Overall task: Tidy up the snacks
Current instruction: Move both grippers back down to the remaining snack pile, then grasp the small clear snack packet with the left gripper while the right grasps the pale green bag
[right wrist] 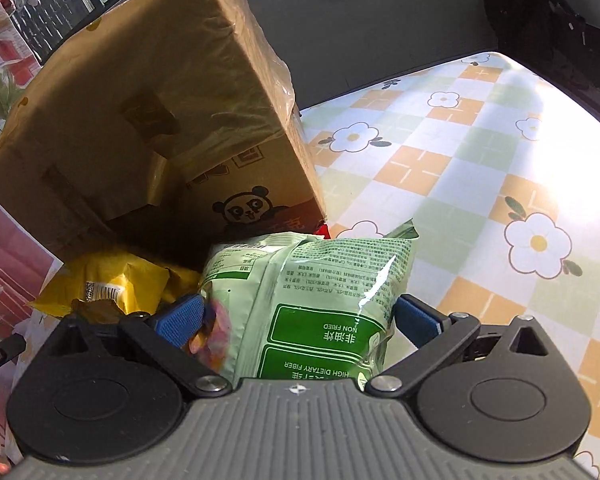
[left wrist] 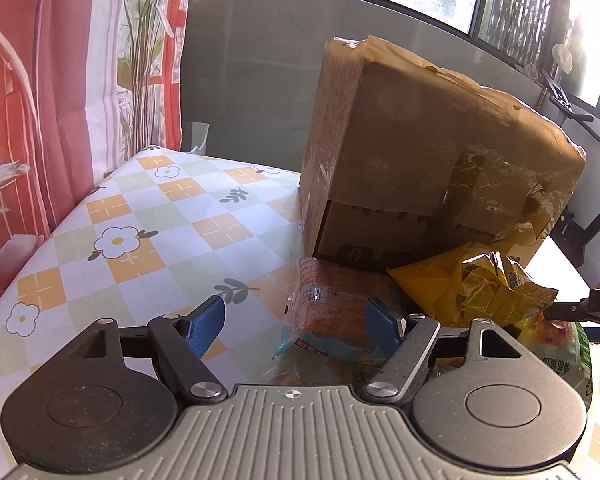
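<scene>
A cardboard box (left wrist: 428, 160) stands on the checkered tablecloth (left wrist: 140, 216); it also shows in the right wrist view (right wrist: 148, 120). An orange transparent snack pack (left wrist: 328, 304) lies in front of the box, between the fingers of my open left gripper (left wrist: 300, 326). A yellow snack bag (left wrist: 472, 284) lies to its right and shows in the right wrist view (right wrist: 104, 284). A green snack bag (right wrist: 320, 292) lies between the blue pads of my open right gripper (right wrist: 300, 320). The pads stand beside the bag; contact is unclear.
A red and white curtain (left wrist: 40, 100) hangs at the left edge of the table. Dark equipment (right wrist: 552, 8) stands past the far right of the table. Bare tablecloth (right wrist: 480, 180) stretches to the right of the green bag.
</scene>
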Available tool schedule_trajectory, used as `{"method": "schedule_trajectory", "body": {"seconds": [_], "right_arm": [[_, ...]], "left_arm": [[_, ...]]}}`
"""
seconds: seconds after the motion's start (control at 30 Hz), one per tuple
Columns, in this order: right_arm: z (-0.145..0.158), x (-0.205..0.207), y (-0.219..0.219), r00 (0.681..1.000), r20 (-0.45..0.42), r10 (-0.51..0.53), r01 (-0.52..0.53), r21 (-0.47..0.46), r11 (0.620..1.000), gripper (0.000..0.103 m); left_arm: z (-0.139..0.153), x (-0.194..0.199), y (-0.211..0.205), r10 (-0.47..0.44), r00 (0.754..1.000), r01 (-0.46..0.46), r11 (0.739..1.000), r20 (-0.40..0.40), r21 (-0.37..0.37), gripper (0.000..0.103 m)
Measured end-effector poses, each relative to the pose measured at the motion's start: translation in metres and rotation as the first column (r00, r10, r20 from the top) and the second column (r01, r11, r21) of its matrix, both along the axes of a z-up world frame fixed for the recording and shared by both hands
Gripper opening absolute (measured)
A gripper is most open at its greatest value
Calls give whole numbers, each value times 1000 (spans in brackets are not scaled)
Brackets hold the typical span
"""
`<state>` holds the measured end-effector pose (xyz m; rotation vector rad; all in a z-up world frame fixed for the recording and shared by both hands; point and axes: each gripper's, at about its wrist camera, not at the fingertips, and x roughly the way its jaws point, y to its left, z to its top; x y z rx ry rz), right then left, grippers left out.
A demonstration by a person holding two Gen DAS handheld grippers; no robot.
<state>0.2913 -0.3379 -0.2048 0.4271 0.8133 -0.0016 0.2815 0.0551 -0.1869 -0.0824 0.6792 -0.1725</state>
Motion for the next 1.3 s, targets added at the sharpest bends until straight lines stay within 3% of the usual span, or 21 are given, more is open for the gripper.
{"method": "schedule_trajectory", "body": {"seconds": [0.1,0.37,0.5,0.63,0.73,0.9,1.0,1.03,1.13,1.3], "right_arm": [[-7,-4,3,1000,12,-1,1,-13,1000,103],[-28,-8,-6,999,7,32,-33,131,991,103],[-25,-16,0,997,43,58,-62,89,994,98],[-17,-20,4,993,80,83,-88,66,994,83],[-12,-24,8,989,106,105,-110,39,993,77],[-8,-24,12,984,123,129,-133,23,991,75],[-7,-25,11,983,128,132,-137,25,990,75],[-7,-25,11,983,130,133,-137,25,990,74],[-7,-26,11,981,134,143,-146,13,989,74],[8,-34,17,968,165,188,-176,-88,981,73]], "left_arm": [[-8,-1,-1,-16,1000,16,1000,-26,-11,77],[-28,-6,-5,-49,993,47,999,-107,-19,62],[-37,-9,-5,-64,987,59,998,-150,-35,56],[-42,-11,-6,-52,984,50,999,-169,-16,54],[-43,-8,-5,-31,986,30,1000,-166,-8,53],[-50,1,-6,30,985,-26,999,-170,27,50],[-55,1,-10,21,985,-13,999,-169,47,33],[-55,1,-12,4,985,5,999,-170,52,19],[-53,-2,-12,-8,985,15,999,-170,44,18],[-41,-10,-4,-4,991,5,1000,-136,7,18]]}}
